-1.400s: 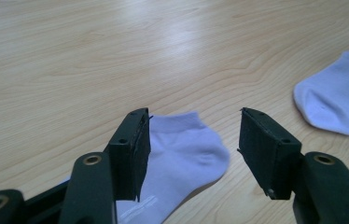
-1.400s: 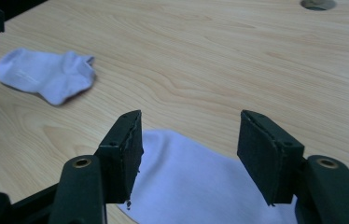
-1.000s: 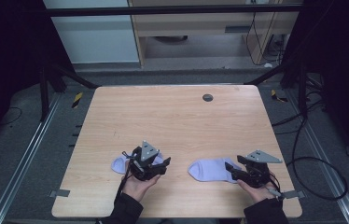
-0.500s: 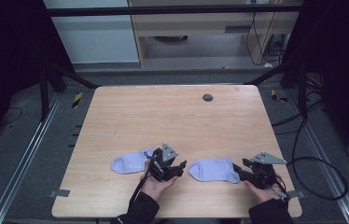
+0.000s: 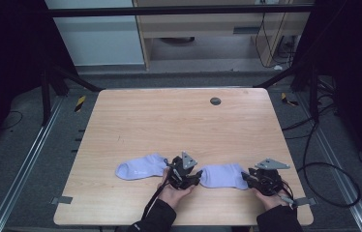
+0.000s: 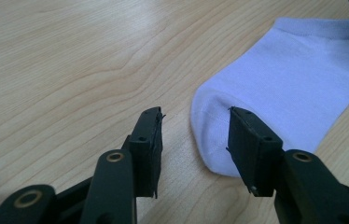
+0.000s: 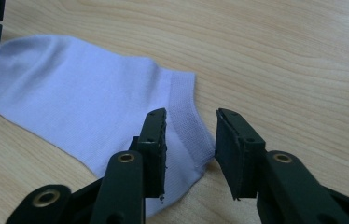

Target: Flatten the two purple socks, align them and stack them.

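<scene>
Closing on right sock (image 5: 223,175): left gripper (image 6: 193,140) fingers astride toe, right gripper (image 7: 190,142) fingers astride cuff; pads seemingly not yet pressing.

Two socks lie side by side on the surface (image 5: 179,121), near its front edge: the left sock (image 5: 139,167) and the right sock (image 5: 223,175).

Nothing here can be read — no word, label, brand mark or number stands on either lilac sock (image 5: 140,167), on the black jaws, or on the bare wood of the table (image 5: 179,121). The yellow-and-black striped tape (image 5: 80,103) on the floor (off the table's far left corner) is a pattern, not lettering.
</scene>
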Demonstrator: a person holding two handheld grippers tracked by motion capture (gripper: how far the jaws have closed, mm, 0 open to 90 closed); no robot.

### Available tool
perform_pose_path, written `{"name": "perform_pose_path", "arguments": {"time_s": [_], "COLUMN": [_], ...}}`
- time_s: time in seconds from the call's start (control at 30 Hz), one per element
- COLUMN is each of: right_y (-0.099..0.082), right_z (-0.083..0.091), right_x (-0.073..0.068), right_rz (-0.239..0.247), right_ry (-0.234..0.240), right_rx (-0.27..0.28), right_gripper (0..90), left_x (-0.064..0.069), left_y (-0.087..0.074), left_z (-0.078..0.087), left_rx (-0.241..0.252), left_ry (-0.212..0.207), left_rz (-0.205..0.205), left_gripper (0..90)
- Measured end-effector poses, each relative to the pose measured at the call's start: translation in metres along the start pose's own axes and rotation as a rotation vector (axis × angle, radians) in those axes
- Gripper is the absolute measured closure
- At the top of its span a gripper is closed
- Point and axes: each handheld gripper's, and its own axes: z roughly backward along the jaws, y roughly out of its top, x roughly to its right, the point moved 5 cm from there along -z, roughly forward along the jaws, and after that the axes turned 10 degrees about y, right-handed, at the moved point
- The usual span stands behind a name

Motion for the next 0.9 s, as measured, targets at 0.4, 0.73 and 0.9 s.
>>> {"name": "perform_pose_path", "arguments": {"time_s": [0.4, 0.73, 0.9], "right_y": [-0.003, 0.003, 0.013], "right_z": [-0.007, 0.002, 0.018], "right_x": [0.008, 0.004, -0.009], "right_rz": [0.003, -0.014, 0.001], "right_ry": [-0.031, 0.002, 0.04], "right_rx": [-0.048, -0.025, 0.032], "right_gripper": [74.4, 85.0, 85.1], "left_x": [0.008, 0.005, 0.0], "left_y": [-0.004, 0.0, 0.005], "left_z": [-0.01, 0.002, 0.016], "left_rx": [-0.05, -0.025, -0.004], "left_ry": [-0.011, -0.041, -0.045], "left_rz": [0.001, 0.023, 0.006], "left_gripper": [74.3, 88.1, 88.1]}}
